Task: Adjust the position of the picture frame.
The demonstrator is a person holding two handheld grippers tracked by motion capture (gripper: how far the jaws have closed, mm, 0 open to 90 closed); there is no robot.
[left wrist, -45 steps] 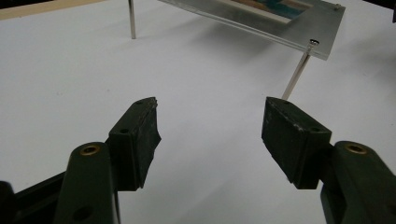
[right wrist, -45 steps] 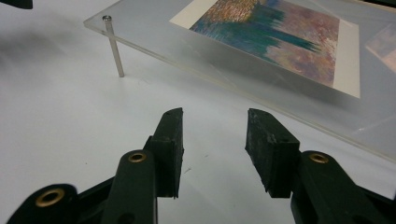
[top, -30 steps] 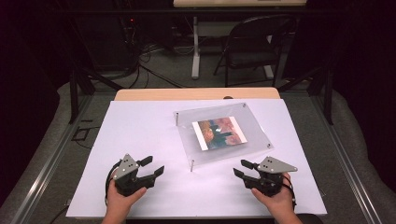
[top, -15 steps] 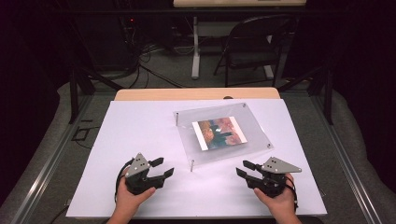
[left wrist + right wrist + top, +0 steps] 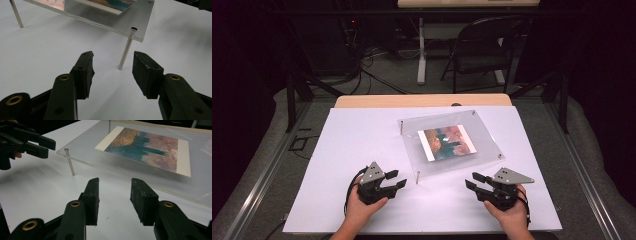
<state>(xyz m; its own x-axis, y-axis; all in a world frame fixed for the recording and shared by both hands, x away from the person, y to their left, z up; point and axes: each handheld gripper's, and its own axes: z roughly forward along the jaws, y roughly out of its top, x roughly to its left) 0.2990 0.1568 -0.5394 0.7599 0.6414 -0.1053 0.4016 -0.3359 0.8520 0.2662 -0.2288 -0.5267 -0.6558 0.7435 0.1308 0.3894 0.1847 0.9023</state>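
Note:
A clear acrylic plate (image 5: 484, 137) holding a colourful print (image 5: 447, 143) stands on thin metal legs over the white table. My left gripper (image 5: 399, 178) is open and points at the plate's near-left leg (image 5: 418, 177). In the left gripper view this leg (image 5: 125, 51) stands just ahead of the gap (image 5: 113, 58), touching neither pad, under the plate's corner (image 5: 135, 20). The left jaws have just been closing with nothing between them. My right gripper (image 5: 471, 180) is open and empty, near the plate's front edge (image 5: 100, 162), its gap (image 5: 115, 181) facing the print (image 5: 145, 147).
The white sheet (image 5: 362, 135) covers a wooden table whose far strip (image 5: 422, 100) shows. Another leg (image 5: 402, 126) holds the plate's far-left corner. A folding chair (image 5: 482, 50) stands beyond the table. The left gripper (image 5: 51, 149) shows at upper left of the right gripper view.
My left gripper has moved right toward the plate's near-left leg, and its jaws have narrowed. The right gripper has stayed put.

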